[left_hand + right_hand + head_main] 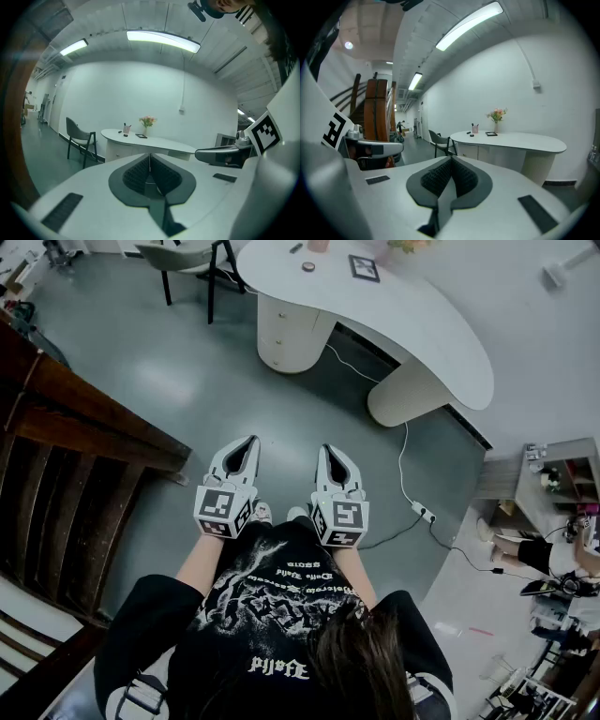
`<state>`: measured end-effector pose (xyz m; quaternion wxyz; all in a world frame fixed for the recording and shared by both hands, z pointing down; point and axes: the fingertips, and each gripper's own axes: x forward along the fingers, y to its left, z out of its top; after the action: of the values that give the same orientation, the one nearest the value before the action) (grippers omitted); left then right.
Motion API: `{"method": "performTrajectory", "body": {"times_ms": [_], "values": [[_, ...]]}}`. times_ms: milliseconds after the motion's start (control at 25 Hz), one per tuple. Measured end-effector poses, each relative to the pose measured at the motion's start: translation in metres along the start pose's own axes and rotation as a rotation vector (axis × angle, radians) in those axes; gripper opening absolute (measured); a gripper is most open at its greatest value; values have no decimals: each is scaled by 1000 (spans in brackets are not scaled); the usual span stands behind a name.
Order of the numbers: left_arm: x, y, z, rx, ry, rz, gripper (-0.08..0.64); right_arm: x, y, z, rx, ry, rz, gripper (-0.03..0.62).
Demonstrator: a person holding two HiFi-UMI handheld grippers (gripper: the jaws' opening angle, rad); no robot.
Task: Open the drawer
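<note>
A white curved desk (412, 324) stands across the grey floor ahead of me. Its rounded pedestal with drawer fronts (286, 334) sits under its left end, all fronts closed. Both grippers are held side by side in front of the person's chest, well short of the desk. My left gripper (246, 442) is shut with nothing between its pads, and so is my right gripper (330, 449). In the left gripper view the left gripper (150, 157) points toward the desk (154, 140). In the right gripper view the right gripper (451, 160) faces the desk (520, 140) and its drawers (468, 151).
A dark chair (187, 263) stands left of the desk. A wooden staircase (66, 474) fills the left side. A white cable runs over the floor to a power strip (424, 513). Small items, a marker card (364, 267) and flowers (497, 115) lie on the desk. Shelving (558, 479) stands at the right.
</note>
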<state>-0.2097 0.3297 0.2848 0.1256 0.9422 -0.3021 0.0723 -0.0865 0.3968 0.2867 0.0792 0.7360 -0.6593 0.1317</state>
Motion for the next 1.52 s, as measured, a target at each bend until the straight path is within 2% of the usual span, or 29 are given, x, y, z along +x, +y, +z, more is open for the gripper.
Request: {"method": "performTrajectory", "body": {"times_ms": [520,960,1280,1520], "values": [[-7,9,-5,-6,10,-19,25,0,12,-8,36,-25,-11,25],[15,26,-7,-20,20,3,25,40,-1,-6,62,-23,13,25],[69,51,-11,-45,59,51,25,109,-31,2,67,3,52,25],[132,69,4,-56,67,84,25,169,-66,14,71,29,93,25]]}}
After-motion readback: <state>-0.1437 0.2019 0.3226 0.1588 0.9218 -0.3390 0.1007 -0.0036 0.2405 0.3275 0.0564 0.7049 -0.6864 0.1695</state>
